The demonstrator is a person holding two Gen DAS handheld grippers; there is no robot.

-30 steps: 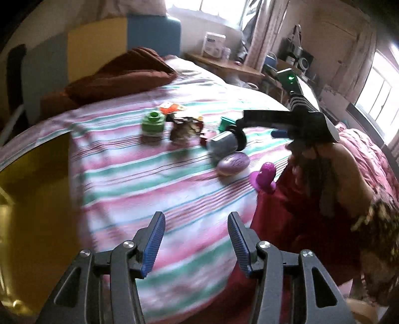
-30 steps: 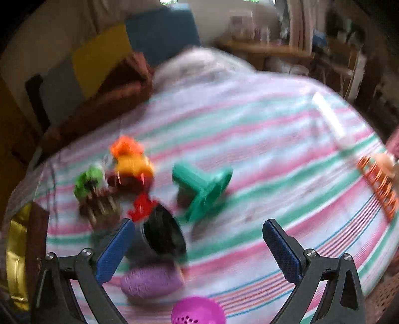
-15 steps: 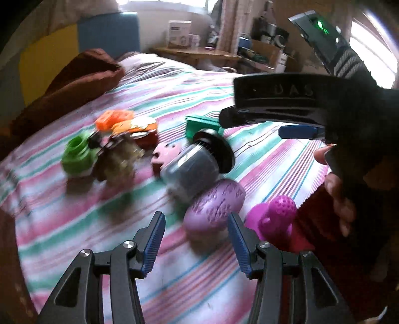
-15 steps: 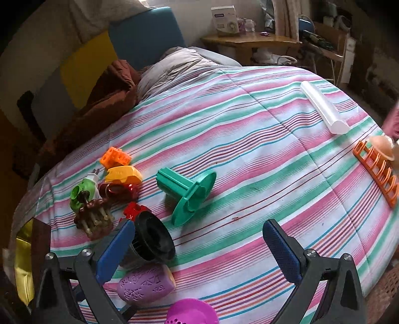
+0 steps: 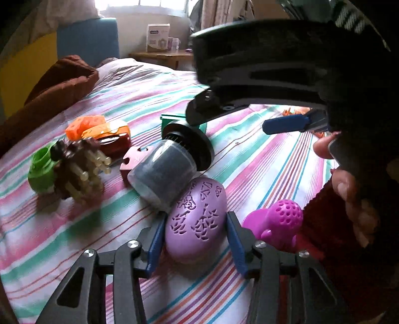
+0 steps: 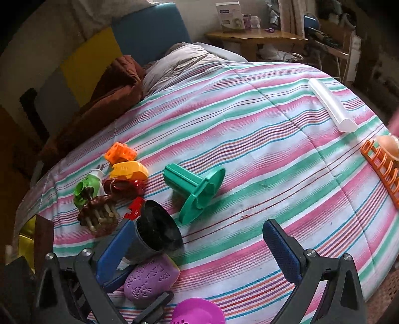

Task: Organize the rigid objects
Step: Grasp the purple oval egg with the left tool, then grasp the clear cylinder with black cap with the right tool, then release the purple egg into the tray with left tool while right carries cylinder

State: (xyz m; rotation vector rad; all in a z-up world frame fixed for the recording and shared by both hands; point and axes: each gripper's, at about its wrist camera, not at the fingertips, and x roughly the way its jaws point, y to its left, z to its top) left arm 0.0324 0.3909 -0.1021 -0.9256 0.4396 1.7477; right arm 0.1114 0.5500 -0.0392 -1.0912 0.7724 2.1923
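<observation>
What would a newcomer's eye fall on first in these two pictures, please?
Probably the lilac patterned egg lying between the fingers of the left gripper, whose jaws have just been closing around it. Behind it, toys cluster on the striped bedspread, with a green spool on its side; the right gripper stands open.

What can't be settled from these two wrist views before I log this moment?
- Left wrist view: the right gripper's body fills the upper right and hides the bed behind it.
- Left gripper: whether its pads press the purple egg-shaped case between them; its jaws have just been closing.
- Right wrist view: the magenta perforated piece is cut off by the bottom edge.
- Box on the far desk: print too small.
</observation>
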